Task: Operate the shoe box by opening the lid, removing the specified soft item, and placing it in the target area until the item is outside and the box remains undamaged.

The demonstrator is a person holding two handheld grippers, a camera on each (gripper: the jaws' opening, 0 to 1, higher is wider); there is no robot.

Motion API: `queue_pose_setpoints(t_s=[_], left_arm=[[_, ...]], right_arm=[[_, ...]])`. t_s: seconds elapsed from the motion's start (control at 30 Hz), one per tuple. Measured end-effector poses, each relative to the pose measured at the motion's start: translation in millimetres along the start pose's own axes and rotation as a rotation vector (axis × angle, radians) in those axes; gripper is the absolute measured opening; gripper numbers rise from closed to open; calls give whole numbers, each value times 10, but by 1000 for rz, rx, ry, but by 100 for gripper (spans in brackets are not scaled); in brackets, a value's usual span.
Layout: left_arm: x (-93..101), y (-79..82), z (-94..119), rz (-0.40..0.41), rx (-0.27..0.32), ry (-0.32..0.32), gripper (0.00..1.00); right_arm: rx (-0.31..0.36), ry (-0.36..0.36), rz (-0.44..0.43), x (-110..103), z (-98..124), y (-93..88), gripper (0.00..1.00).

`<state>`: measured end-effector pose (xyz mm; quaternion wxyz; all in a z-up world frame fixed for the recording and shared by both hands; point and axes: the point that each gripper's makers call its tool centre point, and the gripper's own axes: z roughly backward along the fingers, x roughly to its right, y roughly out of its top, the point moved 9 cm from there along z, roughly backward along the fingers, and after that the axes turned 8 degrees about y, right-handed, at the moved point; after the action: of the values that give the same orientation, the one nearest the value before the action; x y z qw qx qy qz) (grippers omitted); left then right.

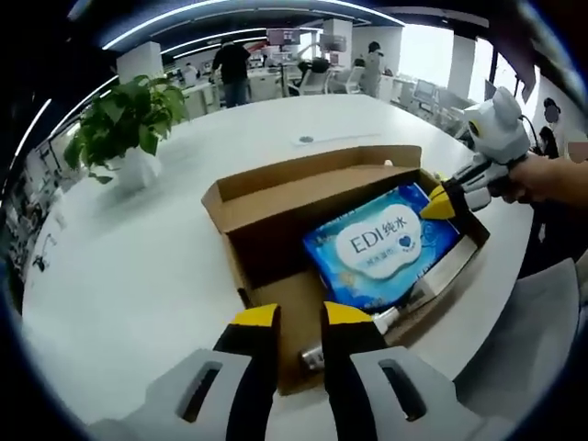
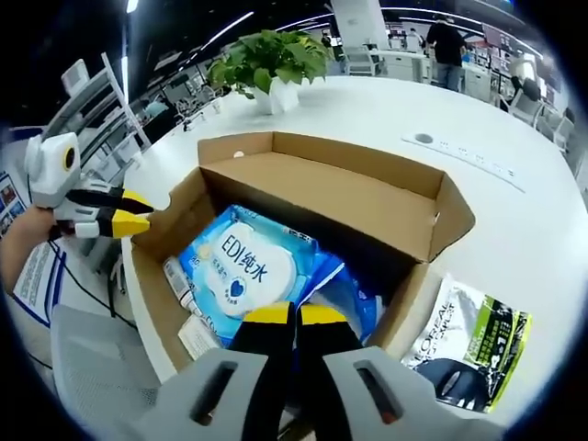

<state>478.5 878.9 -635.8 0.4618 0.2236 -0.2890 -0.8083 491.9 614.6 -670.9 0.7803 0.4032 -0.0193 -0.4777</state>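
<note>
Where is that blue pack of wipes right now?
The blue pack of wipes lies inside the open cardboard box on the white table, just ahead of the right gripper, with a small tube beside it.

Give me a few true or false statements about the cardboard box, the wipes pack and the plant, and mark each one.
1. The cardboard box is open. True.
2. The blue wipes pack lies on the table outside the box. False: it lies inside the box.
3. A potted plant stands on the white table. True.
4. The L'Oreal packet is inside the box. False: it lies on the table beside it.
</note>
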Motion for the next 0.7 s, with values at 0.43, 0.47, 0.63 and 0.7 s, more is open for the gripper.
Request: queue_pose_setpoints(t_s=[0.43,0.47,0.63,0.7], left_arm=[[122,15,-386,47,-66,-114,19],[133,14,-414,63,-82,-125,19],[183,17,-514,130,-114,-170,17],[206,-7,-567,159,-138,-200,18]], right_arm=[[0,-3,23,2,0,-12,0],[1,-2,21,5,0,-15,0],[7,4,9,17,0,-26,0],[9,5,6,20,-1,-31,0]])
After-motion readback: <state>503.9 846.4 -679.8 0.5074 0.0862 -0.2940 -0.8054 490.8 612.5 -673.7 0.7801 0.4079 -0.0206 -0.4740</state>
